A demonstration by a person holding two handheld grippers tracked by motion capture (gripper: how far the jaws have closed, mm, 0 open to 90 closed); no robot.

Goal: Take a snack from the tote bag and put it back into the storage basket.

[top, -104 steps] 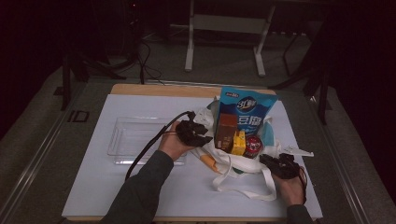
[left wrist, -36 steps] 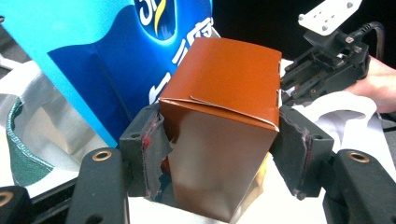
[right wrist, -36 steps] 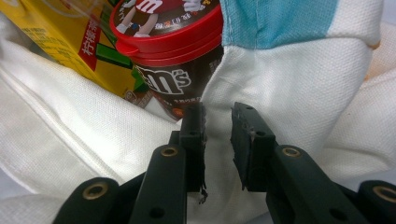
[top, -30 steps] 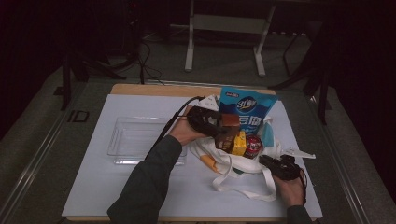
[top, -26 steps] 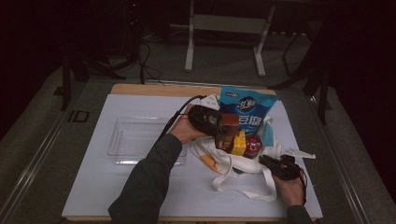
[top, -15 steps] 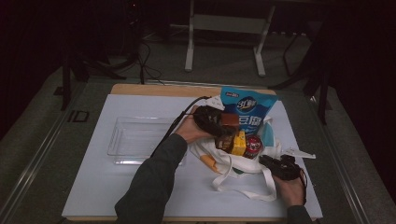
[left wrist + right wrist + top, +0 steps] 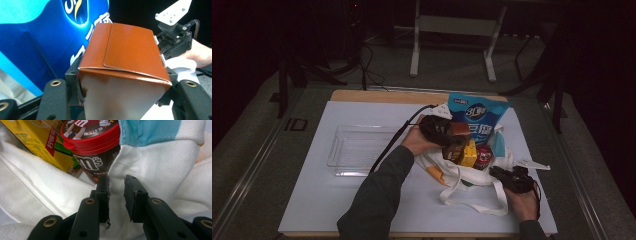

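A white cloth bag (image 7: 462, 176) lies on the mat with groceries standing in its mouth. My left gripper (image 7: 451, 132) reaches in from the left, and its jaws have just been closing on a brown box (image 7: 459, 135). In the left gripper view the pads press both sides of the brown box (image 7: 125, 57), with a blue snack pack (image 7: 37, 37) behind. My right gripper (image 7: 508, 177) sits at the bag's right edge. Its jaws (image 7: 117, 185) pinch the white fabric (image 7: 155, 165) below a red-lidded M&M's tub (image 7: 92, 147) and a yellow carton (image 7: 32, 142).
A clear plastic tray (image 7: 357, 150) lies on the white mat (image 7: 312, 200) left of the bag. The blue snack pack (image 7: 477, 107) stands at the back of the bag. The left gripper's cable runs back across the tray. The right gripper (image 7: 175, 37) appears far off in the left gripper view.
My left hand has moved right and away from me, from the bag's left side onto the brown box. The right hand has kept still on the bag.
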